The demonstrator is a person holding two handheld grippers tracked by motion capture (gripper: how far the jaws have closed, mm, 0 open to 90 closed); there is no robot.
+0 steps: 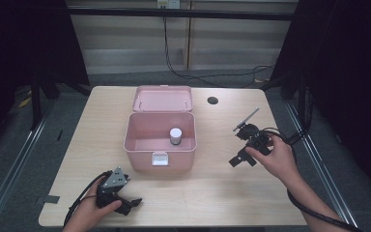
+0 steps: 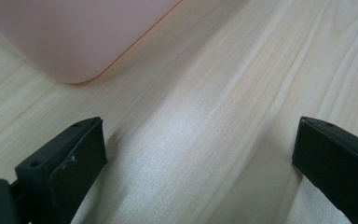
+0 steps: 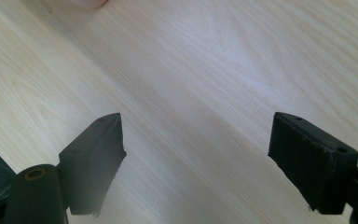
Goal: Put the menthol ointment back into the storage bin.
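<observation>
A pink box (image 1: 145, 147) stands open at the middle of the table, its lid (image 1: 163, 98) tilted back. Inside it stands a small grey jar with a white cap (image 1: 175, 135). My left gripper (image 1: 134, 203) rests near the front edge, below the box's left corner, open with nothing between its jaws. A rounded corner of the pink box (image 2: 74, 37) shows ahead of it in the left gripper view. My right gripper (image 1: 239, 159) sits to the right of the box, open and empty, over bare wood (image 3: 196, 93).
The light wooden table (image 1: 212, 193) has a dark round hole (image 1: 212, 100) at the back right. Cables (image 1: 314, 212) trail from both grippers. Dark floor and metal rails border the table on both sides.
</observation>
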